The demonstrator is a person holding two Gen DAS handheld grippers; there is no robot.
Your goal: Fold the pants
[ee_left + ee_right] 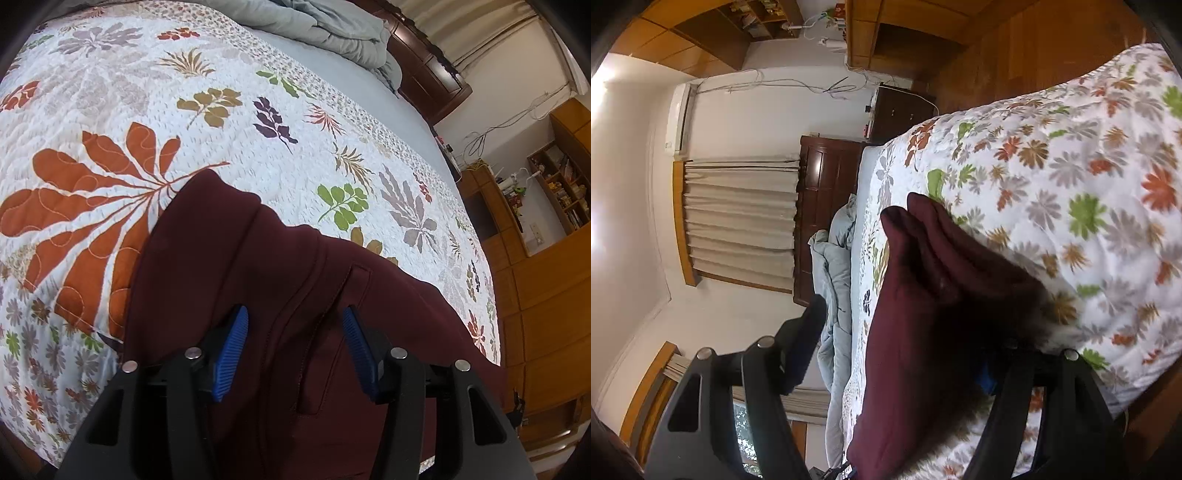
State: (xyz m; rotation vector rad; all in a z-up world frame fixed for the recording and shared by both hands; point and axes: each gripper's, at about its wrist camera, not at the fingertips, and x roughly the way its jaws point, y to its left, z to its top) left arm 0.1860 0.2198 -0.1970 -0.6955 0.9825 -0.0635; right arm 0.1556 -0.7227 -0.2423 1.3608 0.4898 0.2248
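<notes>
The dark maroon pants [258,258] lie bunched near the front edge of a bed covered by a white quilt with a leaf print [184,122]. A seam and a pocket edge show on the cloth. My left gripper [295,312] hovers over the pants, tilted down, its blue pads [232,350] apart and off the cloth. In the right wrist view the camera is rolled sideways. The pants [923,295] run between the jaws of my right gripper [905,332]. Its one visible finger [805,332] stands clear of the cloth; the other is hidden behind the pants.
A crumpled grey duvet [325,26] lies at the head of the bed by the dark wooden headboard [424,70]. Wooden cabinets and shelves [546,236] line the wall beyond the bed's right edge. Curtains [738,218] hang beside the headboard.
</notes>
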